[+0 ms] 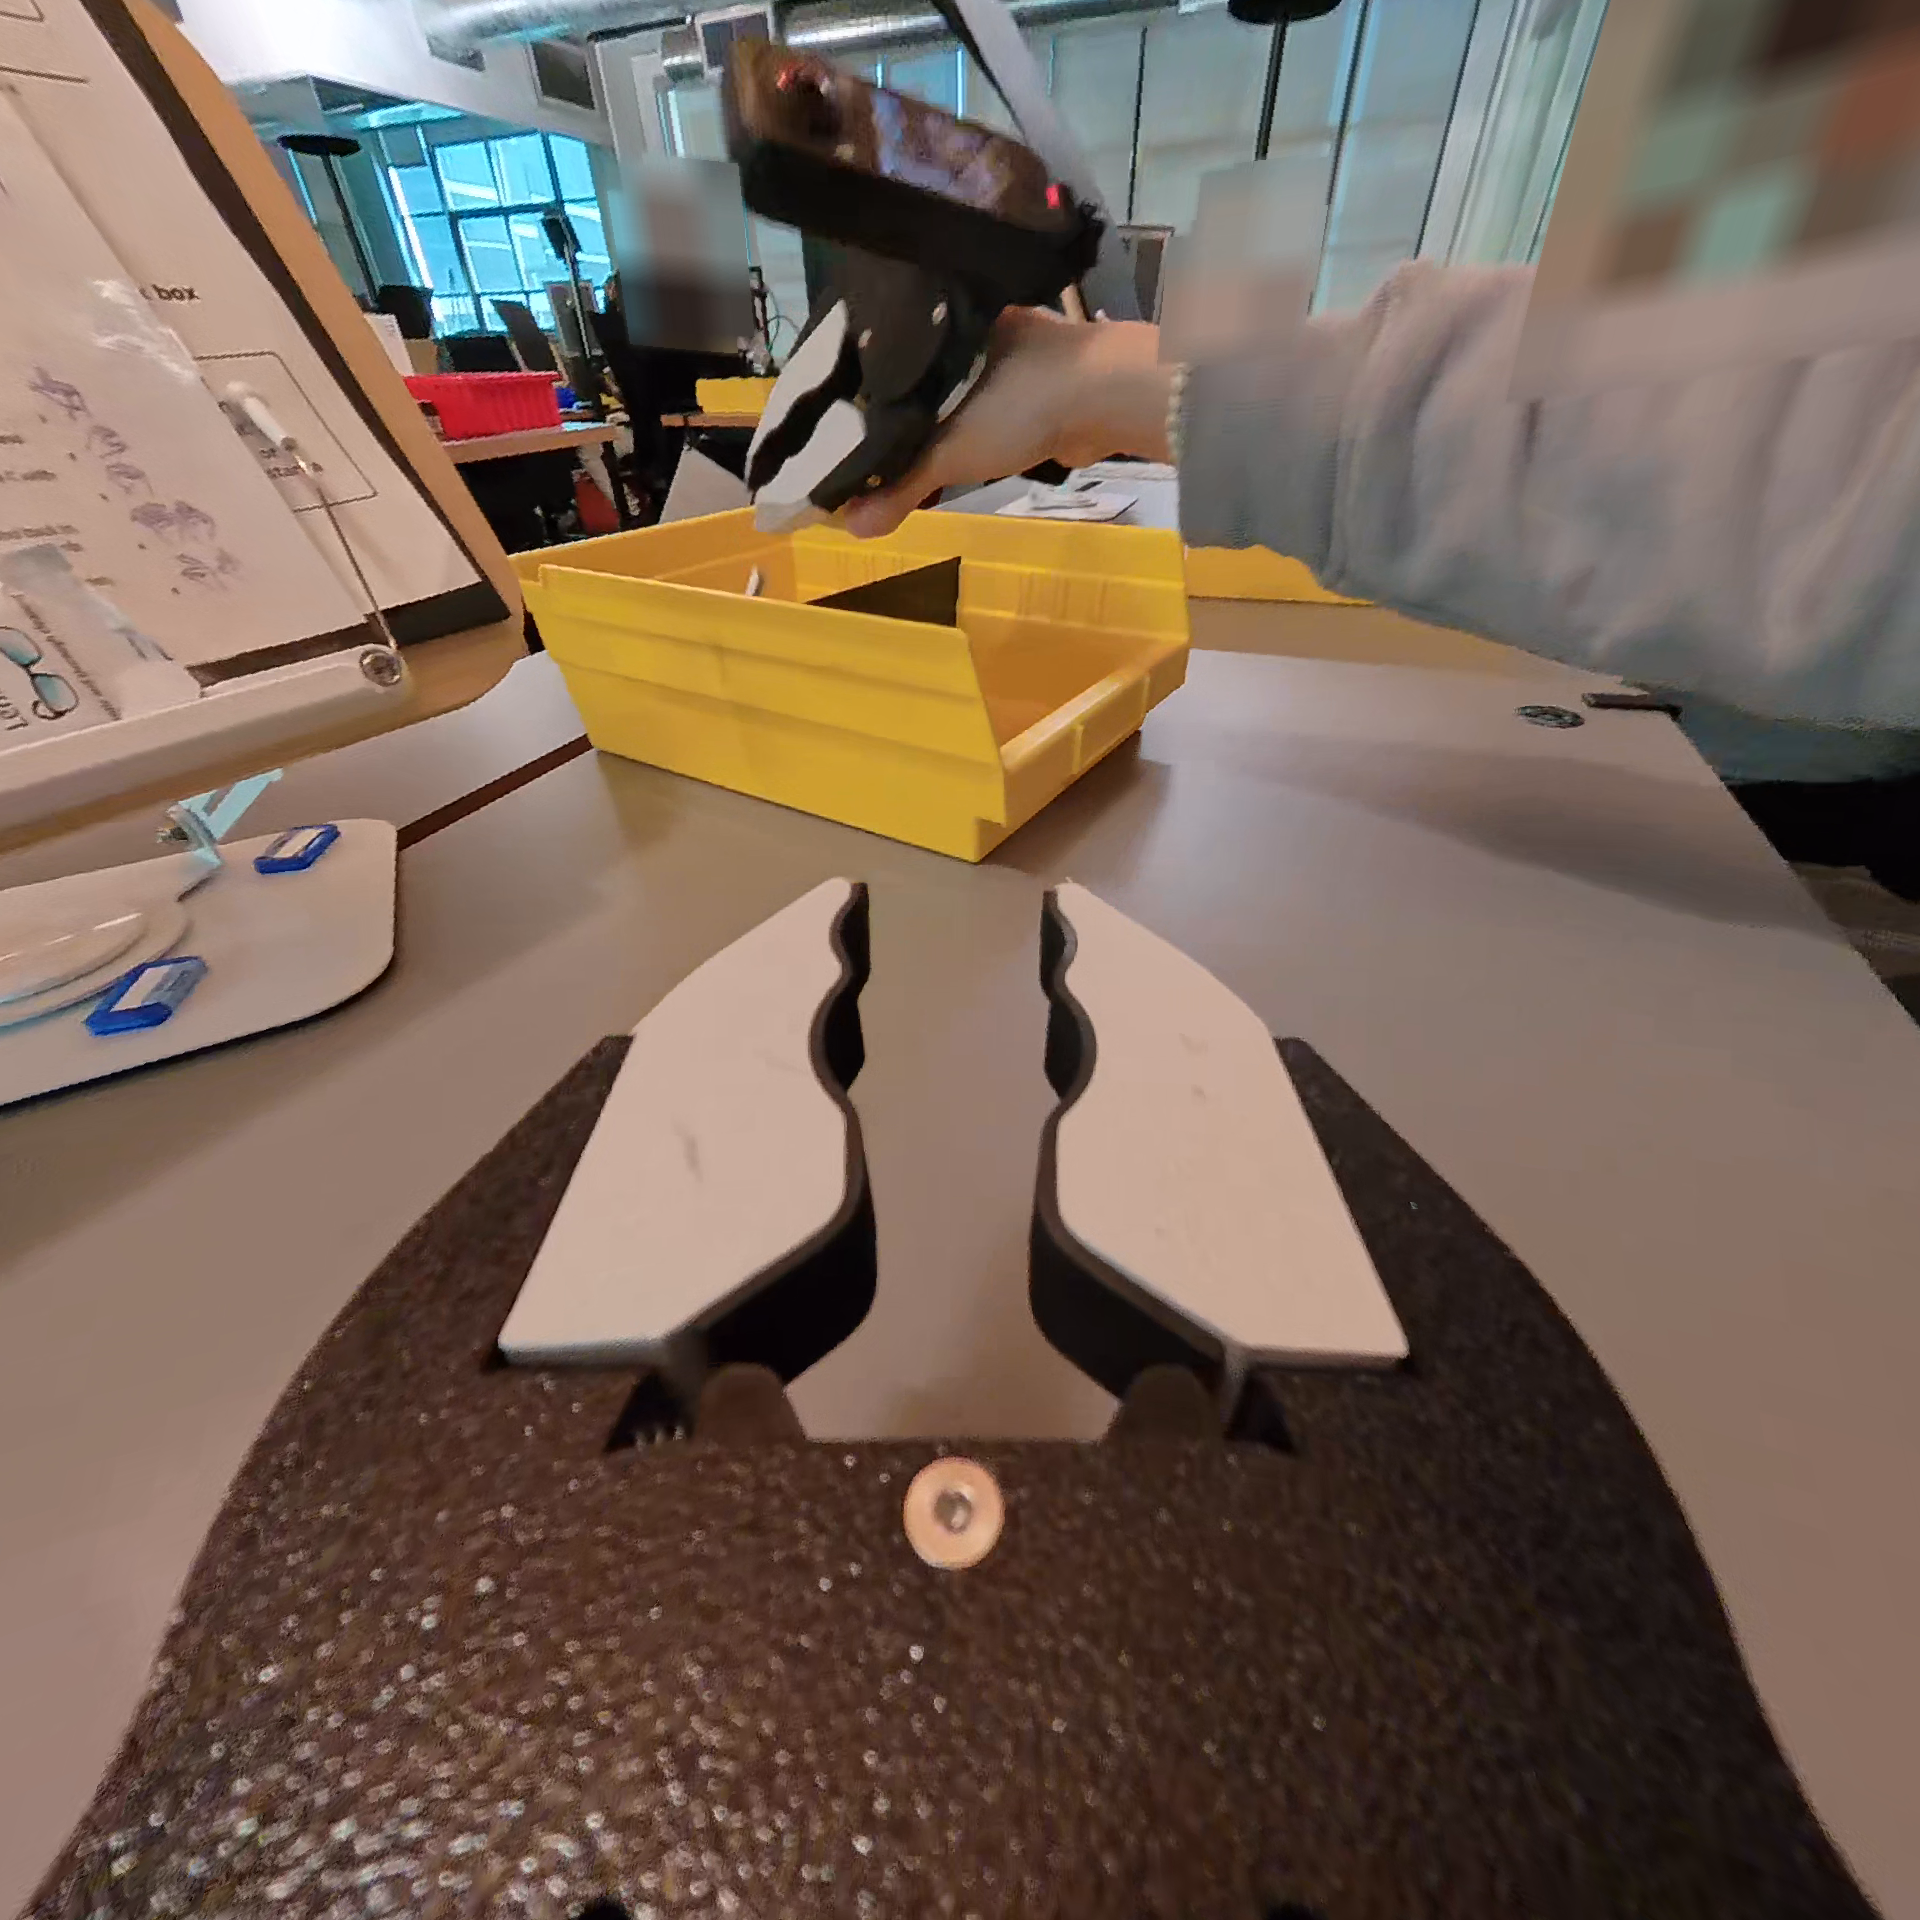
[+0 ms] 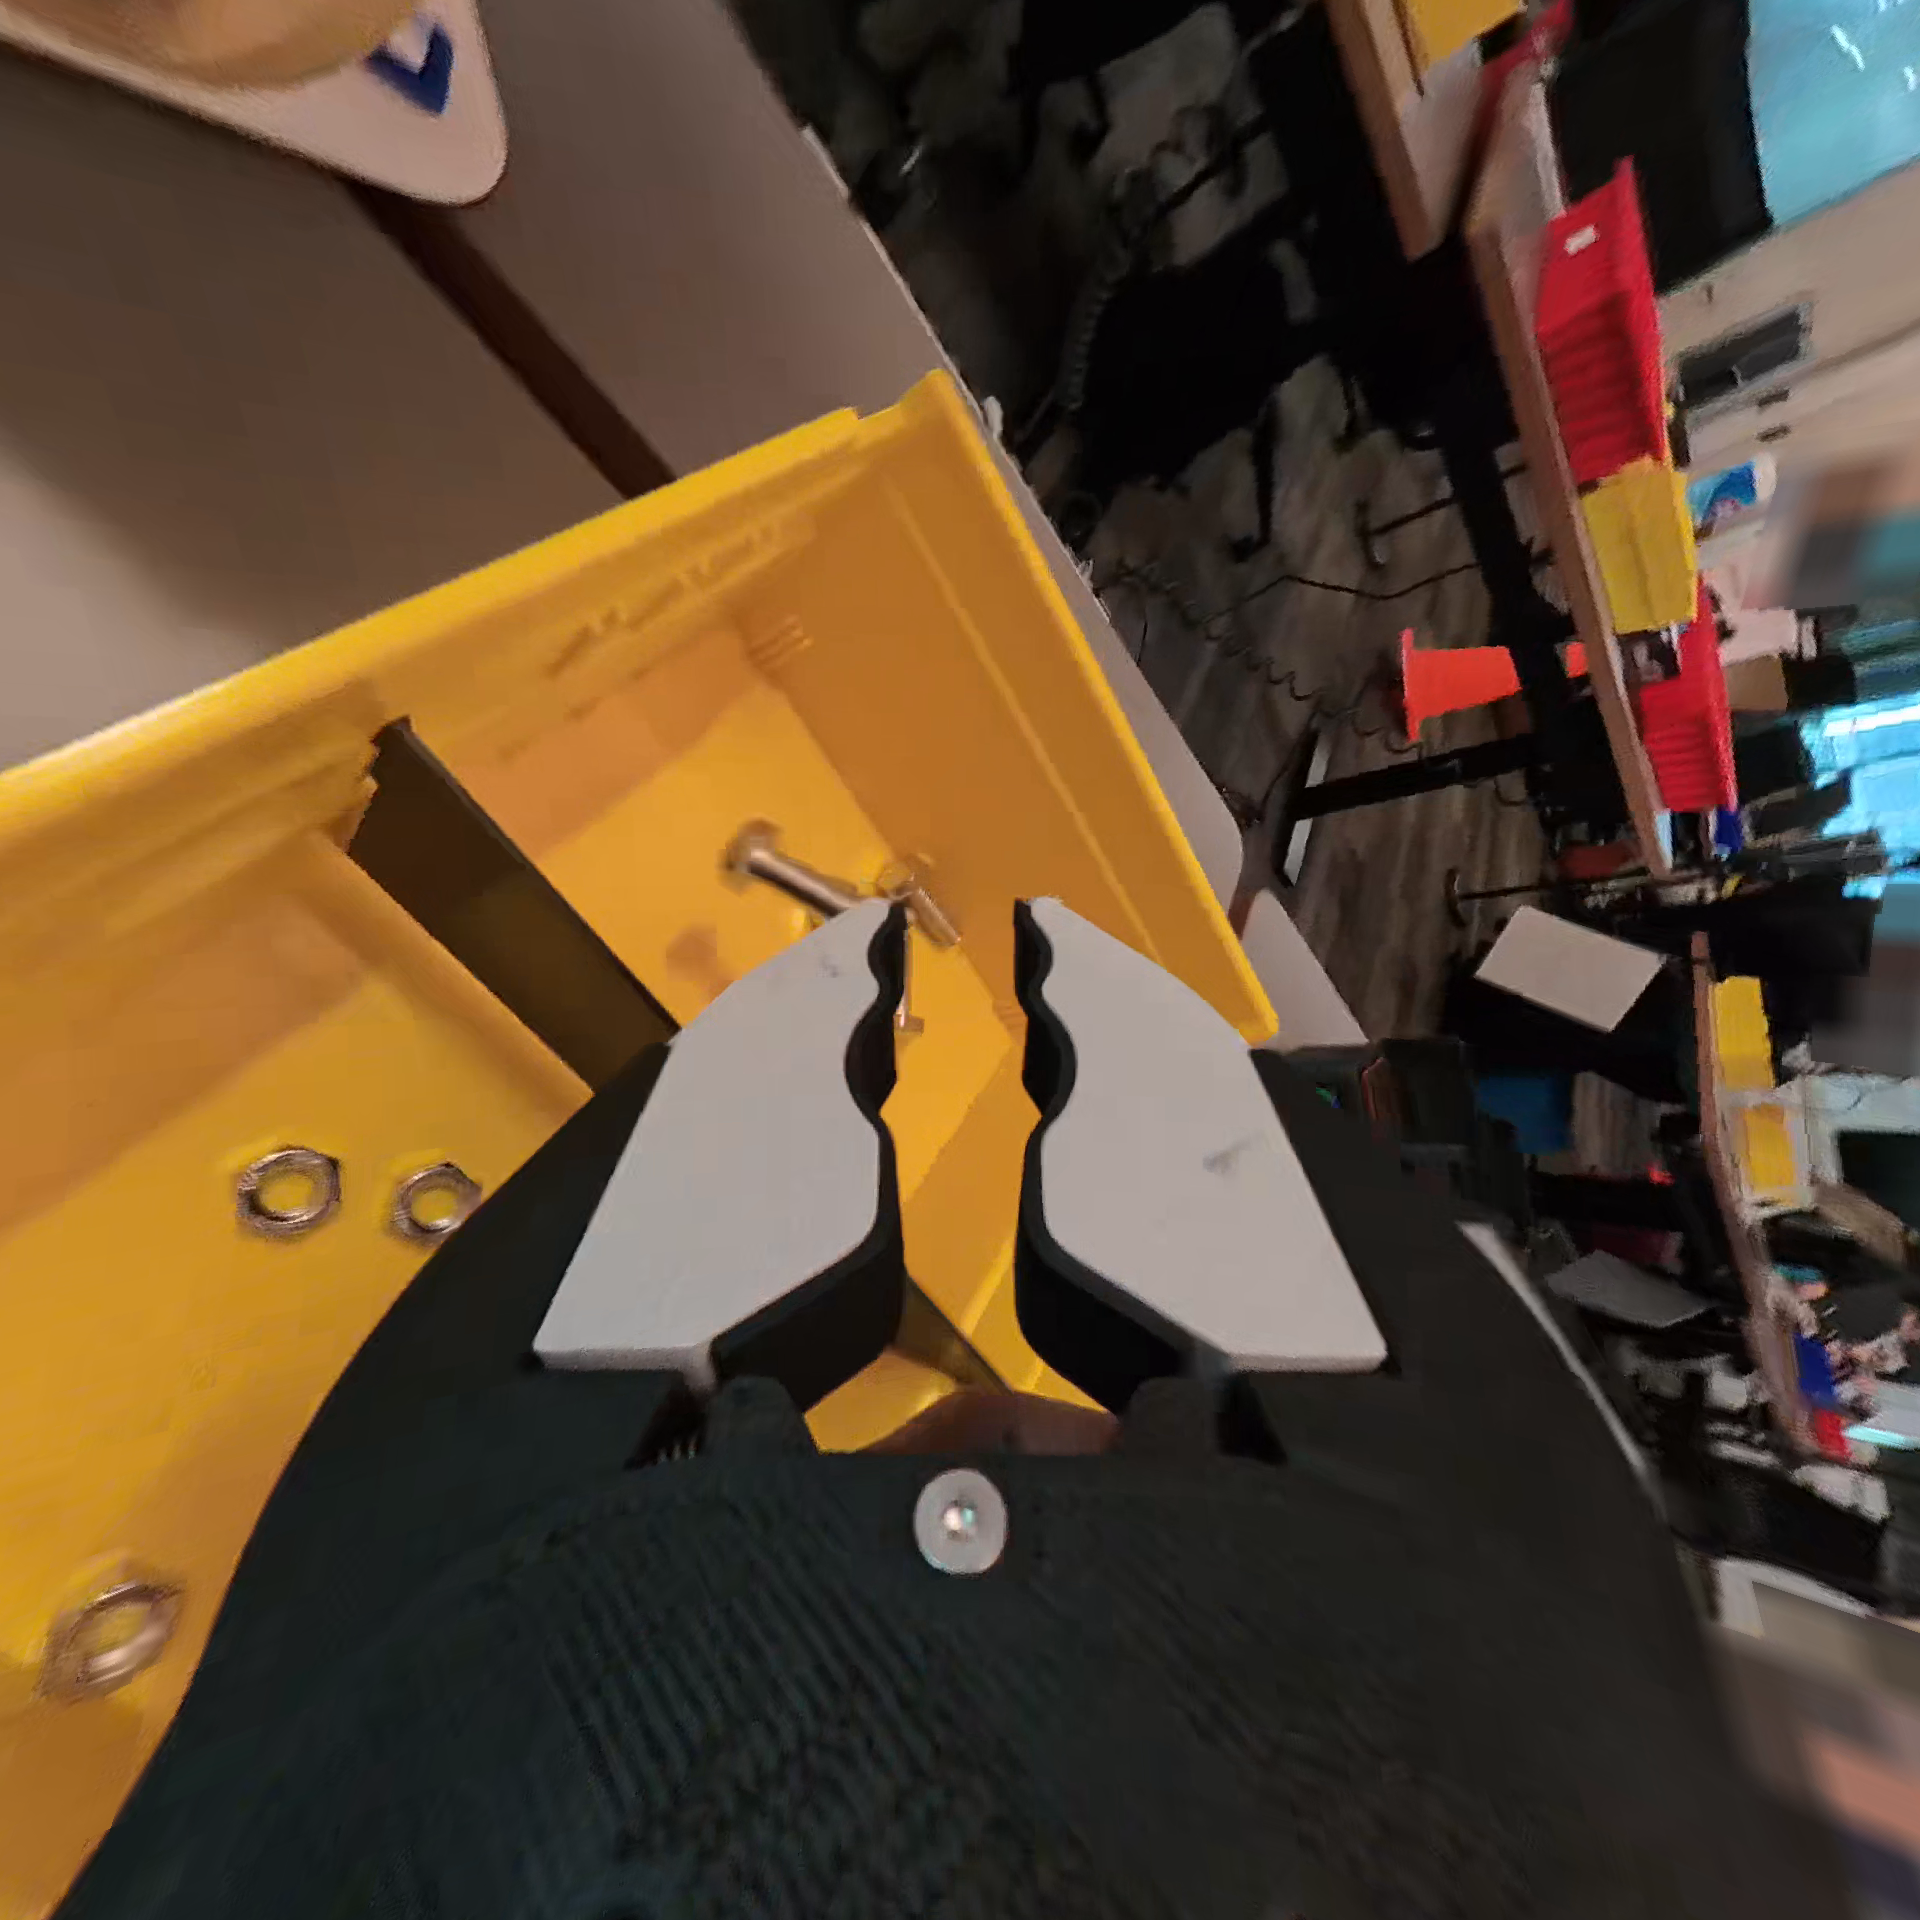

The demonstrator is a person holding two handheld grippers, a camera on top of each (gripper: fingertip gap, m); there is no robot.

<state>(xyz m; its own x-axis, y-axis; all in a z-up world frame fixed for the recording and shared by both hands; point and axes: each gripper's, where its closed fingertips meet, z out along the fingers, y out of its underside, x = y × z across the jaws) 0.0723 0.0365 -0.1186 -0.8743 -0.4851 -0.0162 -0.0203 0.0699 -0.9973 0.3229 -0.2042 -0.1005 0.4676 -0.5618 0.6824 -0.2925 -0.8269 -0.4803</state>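
Bin (image 1: pixel 852 717) showing bright yellow, black divider (image 2: pixel 488 904) inside. Bolts (image 2: pixel 790 883) and nuts (image 2: pixel 286 1193) reading silver with a yellow cast. Worktop (image 1: pixel 1351 935) looking grey-brown. Both grippers wearing white finger plates (image 1: pixel 717 1122) over black pads; left gripper (image 1: pixel 954 914) body speckled dark brown, right gripper (image 2: pixel 954 925) body ribbed black. Stand base (image 1: pixel 260 935) showing white with blue clips (image 1: pixel 296 847). Sleeve (image 1: pixel 1507 468) pale grey.

**Bolts and nuts in a divided yellow bin**

A yellow plastic bin (image 2: pixel 966 665) stands on the desk, split by a black divider (image 2: pixel 499 894). In one compartment, near the bin's side wall, a silver bolt (image 2: pixel 774 878) lies crossed with a second, thinner bolt (image 2: pixel 909 977), just below the parted fingertips of the right gripper (image 2: pixel 956 914). Across the divider, three hex nuts (image 2: pixel 286 1193) lie flat on the bin floor.
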